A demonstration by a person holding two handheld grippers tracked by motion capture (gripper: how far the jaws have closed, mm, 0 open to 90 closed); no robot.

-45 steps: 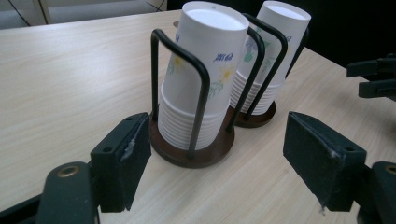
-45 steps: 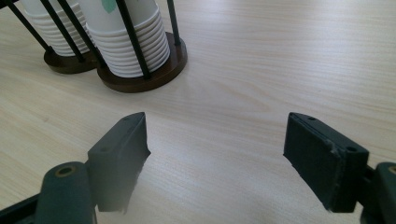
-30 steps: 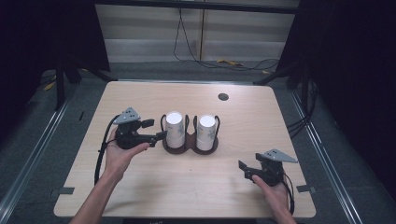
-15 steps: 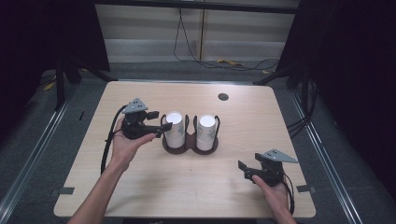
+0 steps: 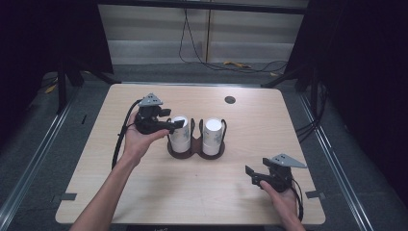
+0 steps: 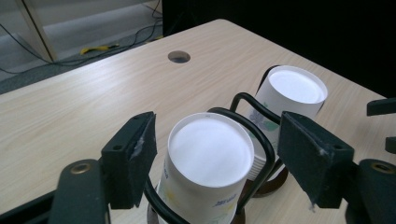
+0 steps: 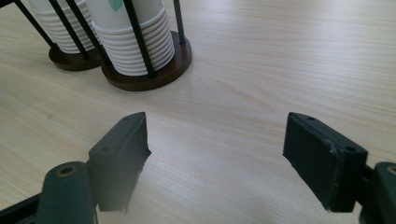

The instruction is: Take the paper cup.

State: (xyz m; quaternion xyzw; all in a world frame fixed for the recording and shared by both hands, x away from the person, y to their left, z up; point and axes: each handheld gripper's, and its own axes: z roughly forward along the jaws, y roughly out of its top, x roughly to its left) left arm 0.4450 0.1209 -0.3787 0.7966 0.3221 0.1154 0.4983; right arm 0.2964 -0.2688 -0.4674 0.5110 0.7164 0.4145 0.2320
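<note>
While the right tongs (image 5: 251, 174) rest open near the table (image 5: 96, 192) front edge, well apart from the holder, the left tongs (image 5: 177, 126) have moved up and fwd vs. 1 s ago. They now straddle the top cup (image 6: 208, 154) of the left stack in the wire holder (image 5: 195, 149), jaws open, not touching yet. I judge the grasp is next.

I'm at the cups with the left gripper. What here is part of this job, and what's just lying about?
In the job:
left gripper, open around the near cup stack
cup rack
far cup stack

Lying about:
right gripper, open, idle over bare table
table hole
floor cables
</note>
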